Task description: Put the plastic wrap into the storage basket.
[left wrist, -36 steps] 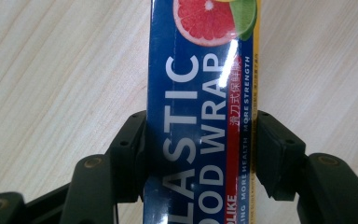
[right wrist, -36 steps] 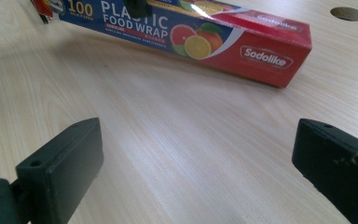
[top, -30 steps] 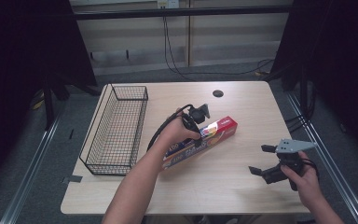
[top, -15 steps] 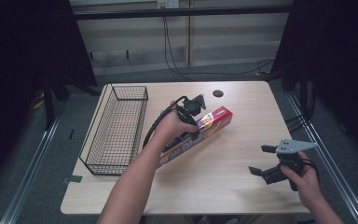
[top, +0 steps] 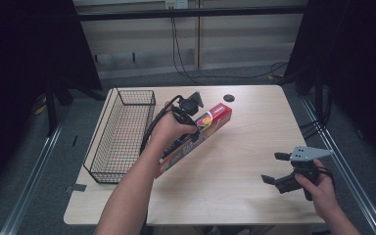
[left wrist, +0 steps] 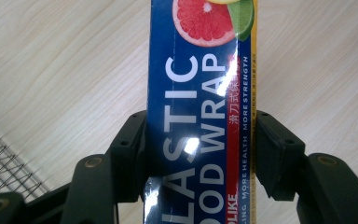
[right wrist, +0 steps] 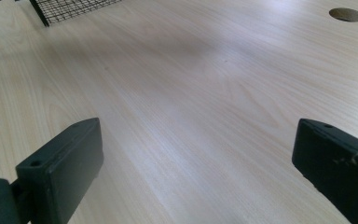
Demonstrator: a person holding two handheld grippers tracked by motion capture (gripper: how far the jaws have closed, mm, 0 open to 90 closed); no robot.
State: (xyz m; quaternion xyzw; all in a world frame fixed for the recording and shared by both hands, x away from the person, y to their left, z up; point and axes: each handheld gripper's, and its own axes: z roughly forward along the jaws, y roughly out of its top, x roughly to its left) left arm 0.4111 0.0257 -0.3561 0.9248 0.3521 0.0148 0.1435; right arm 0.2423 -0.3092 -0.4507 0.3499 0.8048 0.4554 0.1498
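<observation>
left hand-held gripper clamps plastic wrap box | beside wire basket

Box, blue face, left gripper view: large white letters "PLASTIC FOOD WRAP", partly cut off ("LASTIC", "OOD WRAP" visible). Red strip beside them carries white Chinese characters, too glared to read fully. Along the edge, small print: "MORE HEALTH MORE STRENGTH". At bottom, fragment "PLIKE". High view: print on the box too small to read.

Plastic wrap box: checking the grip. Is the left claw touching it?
Touching. The left gripper view shows both jaws of the left claw pressed against the sides of the plastic wrap box.
</observation>
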